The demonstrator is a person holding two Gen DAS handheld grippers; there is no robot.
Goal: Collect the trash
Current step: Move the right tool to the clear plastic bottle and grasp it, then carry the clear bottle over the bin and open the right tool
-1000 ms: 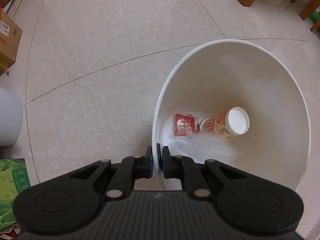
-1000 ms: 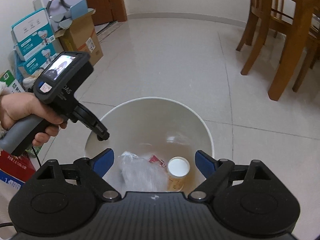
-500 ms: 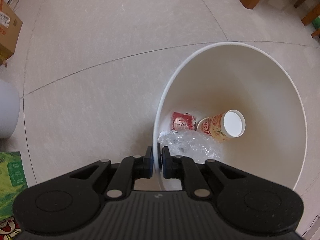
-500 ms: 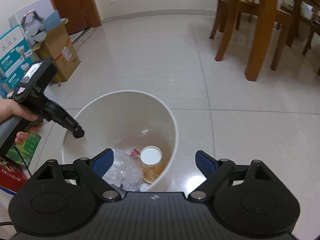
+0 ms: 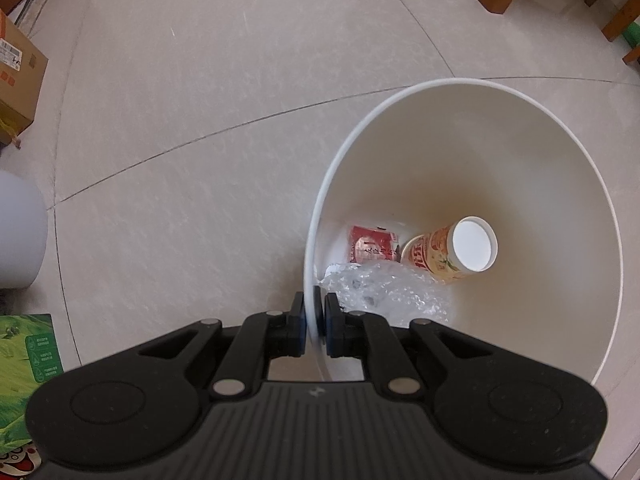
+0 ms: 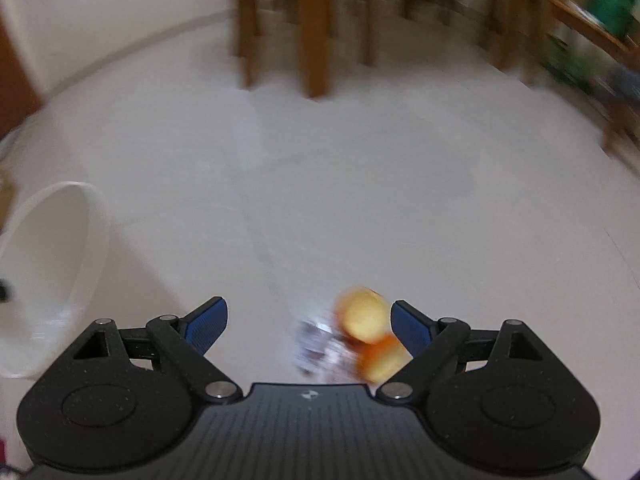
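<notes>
My left gripper is shut on the near rim of a white trash bin, one finger outside the wall and one inside. In the bin lie a paper cup with a white lid, a red wrapper and a crumpled clear plastic bag. The right wrist view is blurred. There my right gripper stands open above the floor. A blurred orange-yellow piece of trash with clear wrapping lies on the floor just inside the right fingertip. The bin shows at the far left of that view.
Wooden chair and table legs stand across the floor ahead of the right gripper. A cardboard box, a white round object and a green carton lie left of the bin. Pale floor tiles spread between.
My right gripper swung away from the bin to the right, over floor with an orange-yellow item. The clear plastic bag came to rest inside the bin. The left gripper kept its hold.
</notes>
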